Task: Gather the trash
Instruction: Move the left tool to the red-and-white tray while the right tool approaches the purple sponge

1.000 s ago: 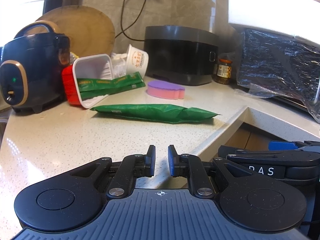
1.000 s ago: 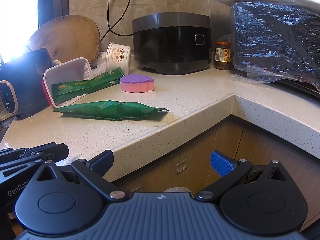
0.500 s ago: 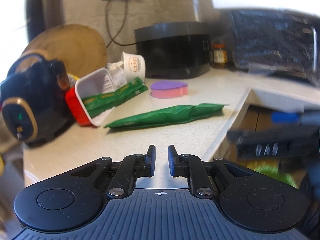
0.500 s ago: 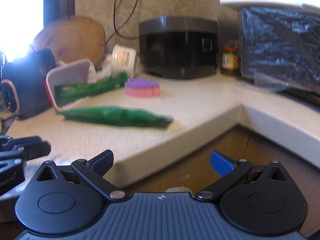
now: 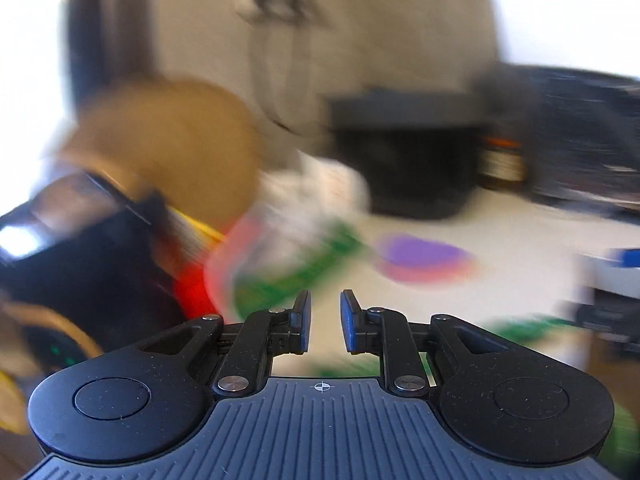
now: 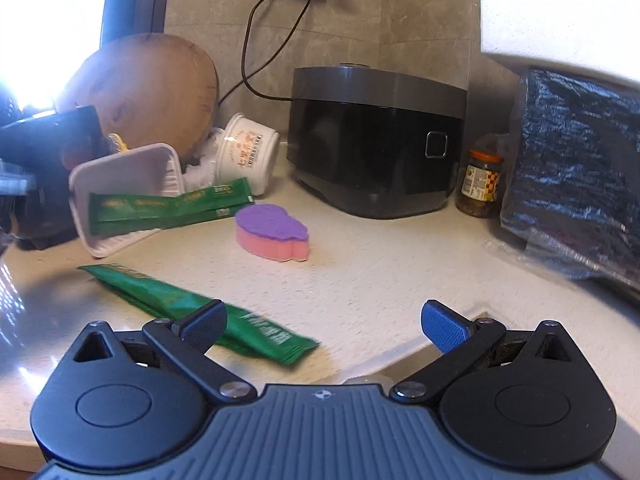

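Observation:
A long green wrapper point(image 6: 192, 308) lies flat on the speckled counter point(image 6: 380, 280), just beyond my right gripper point(image 6: 324, 326), which is open wide and holds nothing. Behind it a white plastic tray point(image 6: 124, 168) lies on its side with more green wrappers point(image 6: 172, 208) sticking out, beside a tipped white paper cup point(image 6: 246, 152). The left wrist view is heavily blurred; my left gripper point(image 5: 325, 322) has its jaws opening with a narrow gap and nothing between them, facing the smeared tray point(image 5: 256, 248) and wrappers point(image 5: 304, 276).
A pink and purple sponge point(image 6: 272, 232) sits mid-counter. At the back stand a black rice cooker point(image 6: 376, 136), a jar point(image 6: 480, 180), a round wooden board point(image 6: 148, 88) and a dark appliance point(image 6: 48, 152). A black plastic-wrapped bundle point(image 6: 576, 168) fills the right side.
Both grippers have risen and moved in over the counter toward the trash. The left gripper's jaws have widened a little. The long green wrapper now lies right before the right gripper.

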Available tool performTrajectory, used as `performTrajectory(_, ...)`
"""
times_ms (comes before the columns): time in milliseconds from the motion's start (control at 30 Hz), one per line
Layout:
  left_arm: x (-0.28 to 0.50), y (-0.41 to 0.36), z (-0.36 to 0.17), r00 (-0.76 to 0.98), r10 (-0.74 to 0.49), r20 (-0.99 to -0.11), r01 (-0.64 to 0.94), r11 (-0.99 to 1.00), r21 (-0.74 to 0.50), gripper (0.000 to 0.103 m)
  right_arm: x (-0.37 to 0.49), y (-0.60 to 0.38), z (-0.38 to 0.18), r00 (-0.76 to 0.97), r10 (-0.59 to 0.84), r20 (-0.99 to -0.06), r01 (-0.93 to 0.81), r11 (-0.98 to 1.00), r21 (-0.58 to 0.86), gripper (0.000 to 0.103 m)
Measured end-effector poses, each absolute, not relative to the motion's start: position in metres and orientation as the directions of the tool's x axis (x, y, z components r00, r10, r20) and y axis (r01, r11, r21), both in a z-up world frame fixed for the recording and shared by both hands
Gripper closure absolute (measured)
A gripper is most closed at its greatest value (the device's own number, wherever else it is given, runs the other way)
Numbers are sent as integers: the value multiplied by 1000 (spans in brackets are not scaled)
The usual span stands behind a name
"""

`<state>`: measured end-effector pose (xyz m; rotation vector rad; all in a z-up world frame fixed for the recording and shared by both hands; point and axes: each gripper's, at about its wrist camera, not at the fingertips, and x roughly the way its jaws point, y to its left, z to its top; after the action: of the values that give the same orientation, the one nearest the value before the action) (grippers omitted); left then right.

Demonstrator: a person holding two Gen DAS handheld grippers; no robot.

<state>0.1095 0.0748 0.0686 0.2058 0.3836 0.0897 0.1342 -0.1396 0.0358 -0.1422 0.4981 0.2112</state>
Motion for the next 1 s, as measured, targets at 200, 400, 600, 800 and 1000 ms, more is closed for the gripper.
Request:
performTrajectory(200,160,94,74,909,259,-327,-167,944,285,82,160,-145,26,811,218,-543,-247,969,21,0)
performTrajectory(400,210,110,68,872,219,-438,-110,959,260,81,160,-142,14,785,233,-574,-266,964,27,0)
performTrajectory(600,231,108,50,848,256,-464,-108,941,321,70,164,-141,14,787,206,-581,-257,966,-6,0)
performTrajectory(800,240,91,40,855,286,-432,-107,914,392,69,163,-139,15,772,270,-576,-291,955,56,0)
performTrajectory(1000,220,83,55,871,59,-489,31,984,174,72,159,-134,14,708,414,-572,-417,899,134,0)
